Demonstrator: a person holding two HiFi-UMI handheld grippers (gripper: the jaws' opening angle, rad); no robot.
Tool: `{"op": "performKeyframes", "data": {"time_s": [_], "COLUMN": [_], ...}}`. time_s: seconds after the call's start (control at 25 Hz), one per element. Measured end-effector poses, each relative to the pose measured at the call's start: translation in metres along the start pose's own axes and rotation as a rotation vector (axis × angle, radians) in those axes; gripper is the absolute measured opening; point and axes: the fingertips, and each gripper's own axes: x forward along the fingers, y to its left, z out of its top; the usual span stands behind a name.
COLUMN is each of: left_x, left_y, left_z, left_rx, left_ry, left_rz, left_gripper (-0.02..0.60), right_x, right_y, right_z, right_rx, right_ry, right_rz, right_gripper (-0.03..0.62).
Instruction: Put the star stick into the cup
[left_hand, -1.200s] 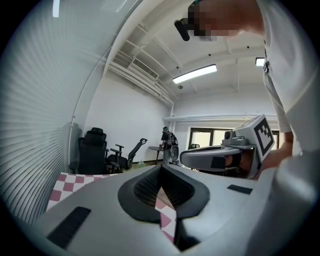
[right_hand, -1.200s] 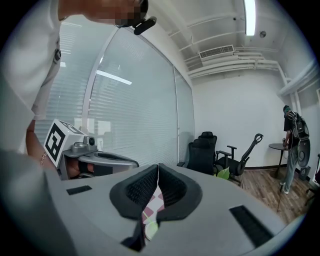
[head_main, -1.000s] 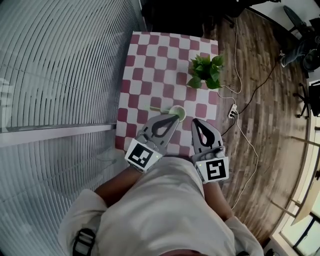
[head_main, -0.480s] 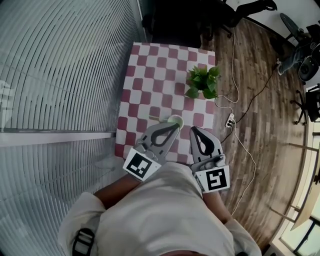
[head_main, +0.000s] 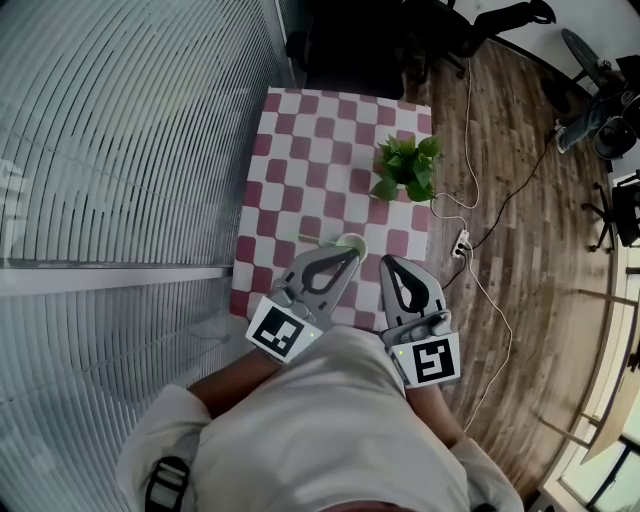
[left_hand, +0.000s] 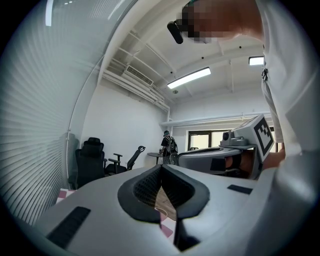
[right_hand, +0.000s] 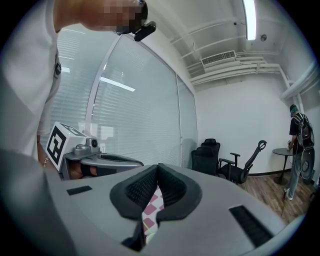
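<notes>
A pale green cup (head_main: 350, 243) stands near the front edge of the red-and-white checkered table (head_main: 300, 130). A thin pale stick (head_main: 313, 239) shows just left of the cup's rim; whether it lies on the cloth or leans in the cup I cannot tell. My left gripper (head_main: 353, 251) (left_hand: 161, 167) hovers level with its tips right by the cup, shut and empty. A hand's width to the right, over the table's front edge, my right gripper (head_main: 390, 260) (right_hand: 158, 166) is also shut with nothing in it. The cup's rim (left_hand: 161, 210) peeks through the left jaws' gap.
A potted green plant (head_main: 405, 166) stands at the table's right side. A power strip (head_main: 463, 240) and cables lie on the wooden floor to the right. Window blinds (head_main: 120, 130) run along the left. Black office chairs (right_hand: 212, 159) stand beyond the table's far end.
Both grippers have lifted a little above the table's front edge, jaws still shut. The cup and the stick keep their places on the cloth.
</notes>
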Motion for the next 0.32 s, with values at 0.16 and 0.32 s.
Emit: {"op": "performKeyframes", "data": {"time_s": [0.16, 0.32], "left_x": [0.0017, 0.0036], "left_y": [0.0002, -0.0002], "left_z": [0.0003, -0.0015], "left_rx": [-0.005, 0.002], "left_ry": [0.004, 0.008], "left_rz": [0.0, -0.004], "left_gripper": [0.032, 0.032], "right_x": [0.0001, 0.0002], "right_y": [-0.0023, -0.0036], "right_z": [0.0015, 0.0022], "right_rx": [0.001, 0.003], "right_ry": [0.001, -0.002], "right_rz": [-0.002, -0.001], "right_gripper": [0.032, 0.032]}}
